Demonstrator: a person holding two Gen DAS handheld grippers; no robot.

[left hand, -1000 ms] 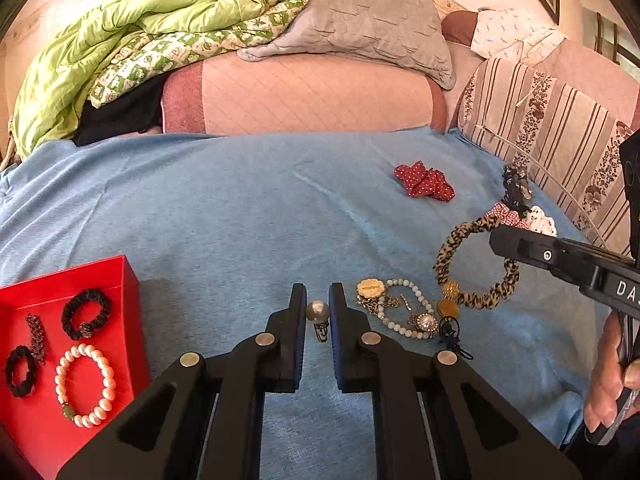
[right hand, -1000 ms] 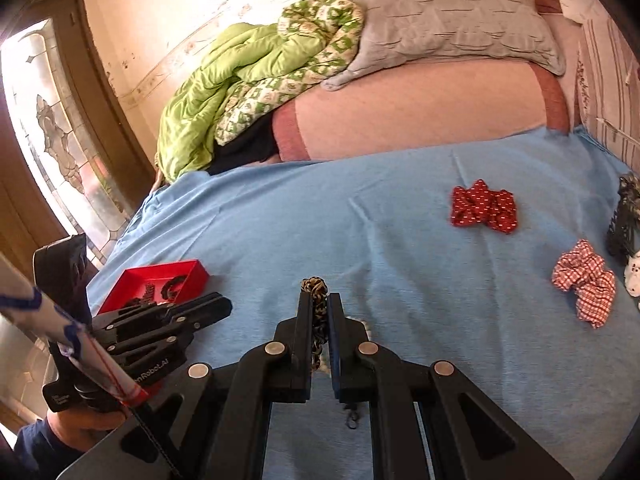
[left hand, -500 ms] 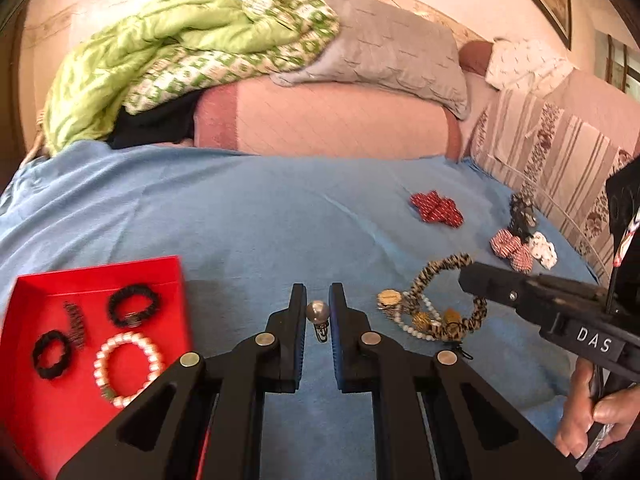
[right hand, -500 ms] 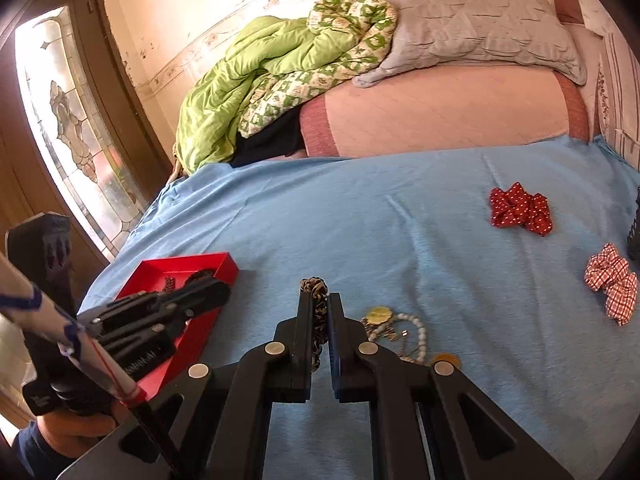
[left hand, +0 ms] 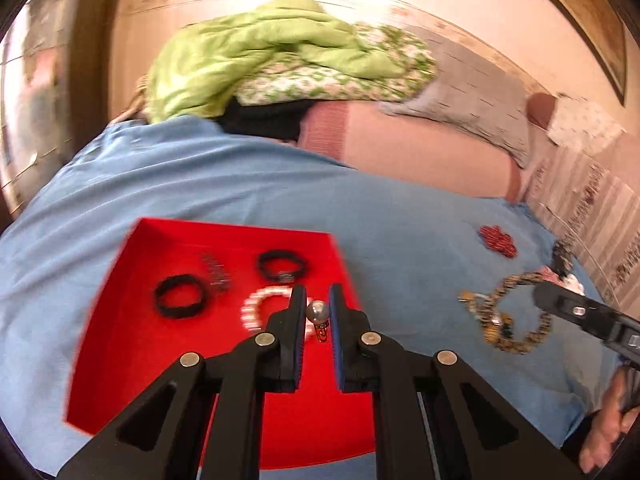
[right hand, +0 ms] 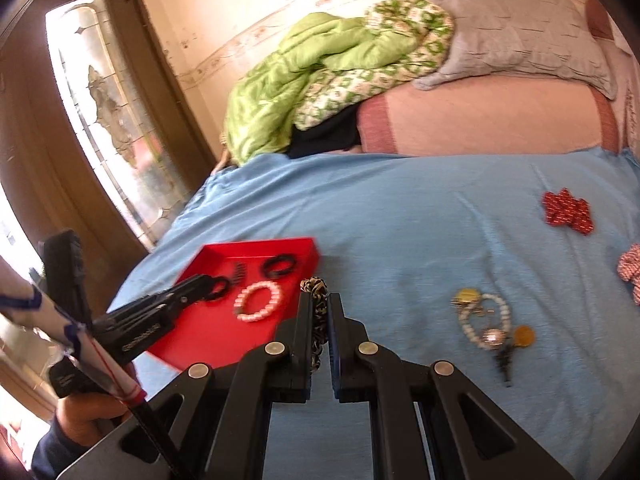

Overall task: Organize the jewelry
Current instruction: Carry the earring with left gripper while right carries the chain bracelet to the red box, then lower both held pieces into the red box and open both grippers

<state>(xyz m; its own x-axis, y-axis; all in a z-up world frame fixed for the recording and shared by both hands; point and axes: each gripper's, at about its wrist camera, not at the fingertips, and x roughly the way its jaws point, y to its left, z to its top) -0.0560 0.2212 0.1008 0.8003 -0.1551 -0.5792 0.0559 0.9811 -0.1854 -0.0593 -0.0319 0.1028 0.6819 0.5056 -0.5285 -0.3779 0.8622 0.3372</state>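
Observation:
My left gripper (left hand: 318,304) is shut on a silver ball earring (left hand: 318,313) and holds it above the red tray (left hand: 132,344). The tray holds two black bands (left hand: 178,300), a dark clip (left hand: 216,270) and a white pearl bracelet (left hand: 260,308). My right gripper (right hand: 318,304) is shut on a leopard-print bracelet (right hand: 316,292), which hangs off the bed just right of the tray (right hand: 208,336). The bracelet also shows in the left wrist view (left hand: 516,312). A pile of jewelry (right hand: 486,326) lies on the blue sheet to the right.
A red polka-dot bow (right hand: 566,212) and a checked scrunchie (right hand: 630,270) lie on the blue sheet (right hand: 400,208) at the right. Pillows and a green quilt (right hand: 320,80) are stacked at the back. A door (right hand: 100,120) stands on the left.
My left gripper has swung left with the earring, from over the sheet to over the red tray. My right gripper has moved left with the leopard bracelet, nearer the tray.

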